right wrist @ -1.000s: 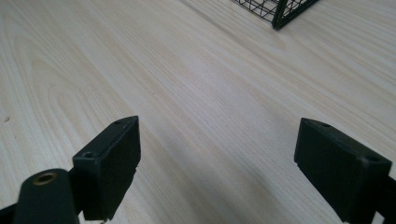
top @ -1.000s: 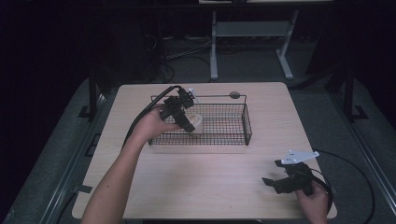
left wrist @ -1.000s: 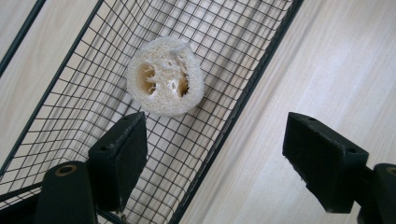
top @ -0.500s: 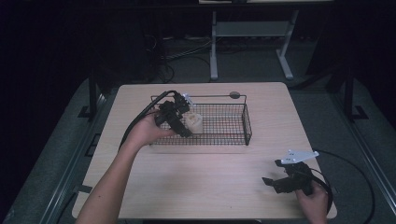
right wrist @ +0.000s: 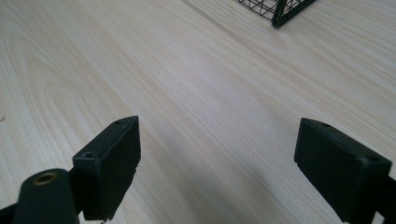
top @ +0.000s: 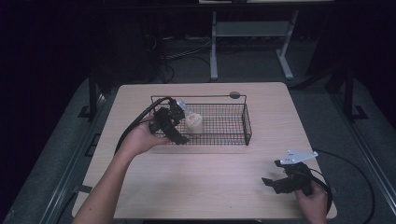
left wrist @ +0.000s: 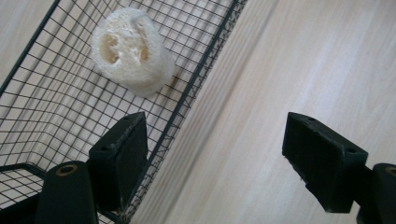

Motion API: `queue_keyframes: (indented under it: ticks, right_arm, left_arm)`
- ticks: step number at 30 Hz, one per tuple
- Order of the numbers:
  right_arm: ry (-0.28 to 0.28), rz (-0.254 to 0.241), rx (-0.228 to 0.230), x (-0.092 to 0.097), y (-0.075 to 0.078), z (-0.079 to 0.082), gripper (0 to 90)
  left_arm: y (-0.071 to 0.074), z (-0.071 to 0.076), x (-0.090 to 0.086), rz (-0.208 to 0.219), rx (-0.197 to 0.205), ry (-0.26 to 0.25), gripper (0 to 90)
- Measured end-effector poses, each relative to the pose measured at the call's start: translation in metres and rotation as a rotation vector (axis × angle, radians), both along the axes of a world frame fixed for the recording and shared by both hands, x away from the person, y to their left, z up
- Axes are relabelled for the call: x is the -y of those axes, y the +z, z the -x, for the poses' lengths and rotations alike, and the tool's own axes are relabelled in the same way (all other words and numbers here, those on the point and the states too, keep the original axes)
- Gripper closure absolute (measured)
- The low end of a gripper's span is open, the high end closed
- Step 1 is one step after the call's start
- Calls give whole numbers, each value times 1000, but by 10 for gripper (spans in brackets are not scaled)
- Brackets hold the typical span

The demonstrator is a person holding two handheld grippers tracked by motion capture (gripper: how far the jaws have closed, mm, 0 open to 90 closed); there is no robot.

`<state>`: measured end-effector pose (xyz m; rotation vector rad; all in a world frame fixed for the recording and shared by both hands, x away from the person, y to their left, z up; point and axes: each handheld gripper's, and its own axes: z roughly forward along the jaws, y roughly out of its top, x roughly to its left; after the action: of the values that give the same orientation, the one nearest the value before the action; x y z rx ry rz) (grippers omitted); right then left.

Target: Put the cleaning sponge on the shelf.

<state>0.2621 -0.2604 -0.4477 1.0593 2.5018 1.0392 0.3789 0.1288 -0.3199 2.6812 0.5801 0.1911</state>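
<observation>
Loofah piece (top: 194, 123) sits in the left part of the wire basket (top: 246, 122), in our high view; our left gripper (top: 171, 122) reaches over its near rim.

Left gripper view: jaws spread wide, empty, the pale, porous loofah showing its holed end.

Right gripper view: jaws wide over the table (right wrist: 196, 88).

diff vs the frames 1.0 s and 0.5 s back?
The left gripper has let go of the loofah, which now lies in the basket by its left end; the fingers stand open, drawn back to the basket's near rim. The right gripper stayed open, resting at the table's near right corner; the basket did not move.
</observation>
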Motion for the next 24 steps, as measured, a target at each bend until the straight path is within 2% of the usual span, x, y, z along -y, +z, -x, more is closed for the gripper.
queue_keyframes:
  ticks: [4, 13, 24]
  right_arm:
    - [-2, 1, -4, 0, -1, 0, 142]
    - [2, 11, -12, -1, -2, 0, 142]
    - [-2, 16, -13, -2, -3, 0, 142]
  left_arm:
    - [0, 8, -5, 2, 6, -7, 217]
    - [-4, 21, -17, 36, 7, 1, 219]
    - [-12, 44, -26, 55, 18, -27, 220]
